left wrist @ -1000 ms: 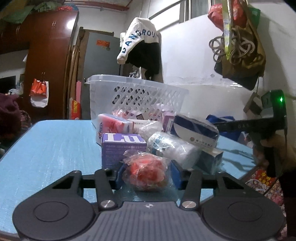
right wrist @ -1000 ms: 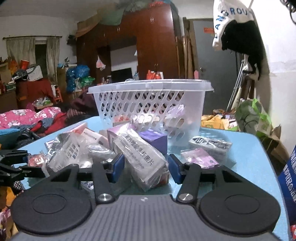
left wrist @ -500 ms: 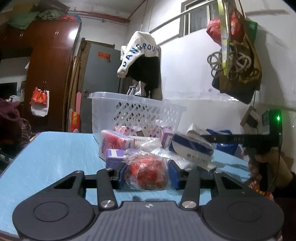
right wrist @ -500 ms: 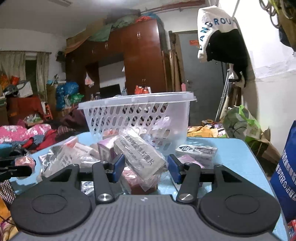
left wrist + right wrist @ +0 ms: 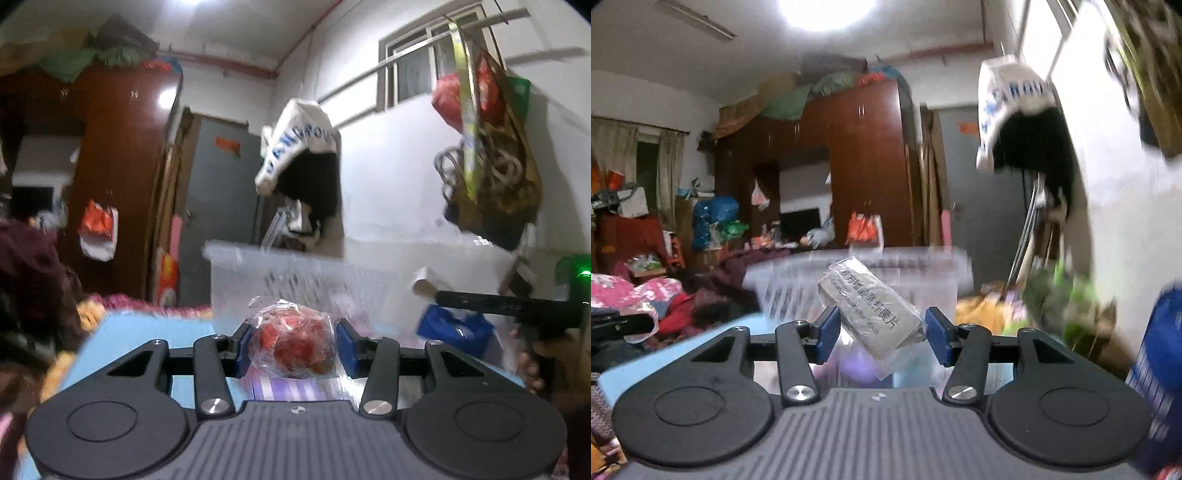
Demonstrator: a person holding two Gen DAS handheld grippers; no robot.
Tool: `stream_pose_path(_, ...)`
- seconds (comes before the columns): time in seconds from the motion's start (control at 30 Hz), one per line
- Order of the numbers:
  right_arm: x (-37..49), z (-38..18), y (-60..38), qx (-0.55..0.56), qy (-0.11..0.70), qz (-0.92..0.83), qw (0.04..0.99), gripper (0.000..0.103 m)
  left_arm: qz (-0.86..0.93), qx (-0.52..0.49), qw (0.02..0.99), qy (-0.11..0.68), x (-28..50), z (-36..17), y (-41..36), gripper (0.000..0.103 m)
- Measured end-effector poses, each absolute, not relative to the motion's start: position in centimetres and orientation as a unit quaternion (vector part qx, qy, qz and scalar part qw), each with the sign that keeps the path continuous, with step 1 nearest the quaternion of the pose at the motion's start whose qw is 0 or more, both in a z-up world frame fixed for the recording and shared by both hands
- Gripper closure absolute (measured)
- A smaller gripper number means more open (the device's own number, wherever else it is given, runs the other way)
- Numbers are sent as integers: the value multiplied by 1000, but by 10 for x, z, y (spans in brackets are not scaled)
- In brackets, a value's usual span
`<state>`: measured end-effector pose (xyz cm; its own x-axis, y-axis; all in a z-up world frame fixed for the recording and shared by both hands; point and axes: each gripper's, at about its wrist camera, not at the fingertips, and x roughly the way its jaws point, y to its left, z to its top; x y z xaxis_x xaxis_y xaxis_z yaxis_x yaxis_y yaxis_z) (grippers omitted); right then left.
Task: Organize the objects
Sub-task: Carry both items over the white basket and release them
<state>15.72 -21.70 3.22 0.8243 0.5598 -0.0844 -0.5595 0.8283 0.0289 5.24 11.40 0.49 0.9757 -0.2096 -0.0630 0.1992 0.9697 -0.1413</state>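
1. Red bundle [image 5: 293, 341] in clear wrap, frame centre.
2. Grey packet [image 5: 873, 312], black print.
3. Fingers [image 5: 243, 345] blue-padded.
4. Basket [image 5: 236, 284] translucent white, lattice pattern.
5. Surface [image 5: 147, 328] light blue.

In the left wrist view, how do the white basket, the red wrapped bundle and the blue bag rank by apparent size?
1. white basket, largest
2. red wrapped bundle, though its nearness to the camera enlarges it
3. blue bag; its true size against the bundle is unsure
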Motion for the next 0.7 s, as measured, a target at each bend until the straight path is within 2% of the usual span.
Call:
stream_pose_path(0.13, 201, 72, -174, -58, 47, 262, 962, 48, -115, -82, 989, 42, 114, 60, 109, 53)
stream_pose_path(0.23, 248, 83, -151, -63, 98, 264, 957, 48, -111, -99, 985, 88, 179, 89, 99, 53)
stream_pose_path(0.33, 274, 80, -135, -79, 130, 263, 953, 47, -88, -97, 981, 140, 235, 95, 88, 53)
stream_pose_path(0.37, 276, 78, -133, -81, 130, 265, 952, 43, -88, -100, 980, 150, 246, 93, 86, 45)
stream_pose_path(0.4, 275, 76, -133, -82, 131, 263, 953, 25, -91, -103, 978, 159, 256, 90, 86, 37)
stream_pose_path(0.43, 270, 76, -135, -74, 119, 252, 957, 4, -91, -108, 976, 166, 263, 87, 87, 22)
stream_pose_path(0.47, 262, 75, -140, -65, 101, 246, 962, 0, -85, -114, 976, 164, 264, 84, 88, 19)
stream_pose_path(0.53, 242, 75, -154, -49, 82, 263, 960, 0, -84, -110, 978, 156, 256, 80, 89, 18)
stream_pose_path(0.7, 180, 46, -184, -5, 103, 250, 963, 0, -80, -95, 983, 137, 203, 73, 95, 18)
